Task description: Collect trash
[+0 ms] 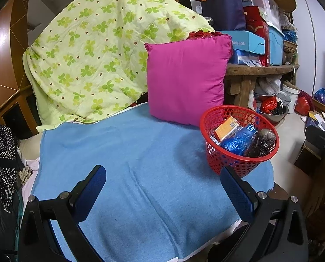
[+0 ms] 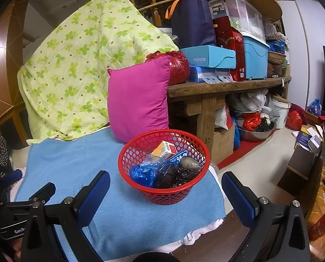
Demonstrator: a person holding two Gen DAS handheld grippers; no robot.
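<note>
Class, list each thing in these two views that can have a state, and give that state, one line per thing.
Left tongs: open, holding nothing.
Right tongs: open, holding nothing.
Red basket: upright on the blue cloth, partly filled.
Orange box: lying tilted in the basket.
Blue plastic bag: crumpled, in the basket.
Dark bag: crumpled, in the basket.
Pink cushion: standing upright behind the basket.
Blue cloth: spread flat, bare of trash.
</note>
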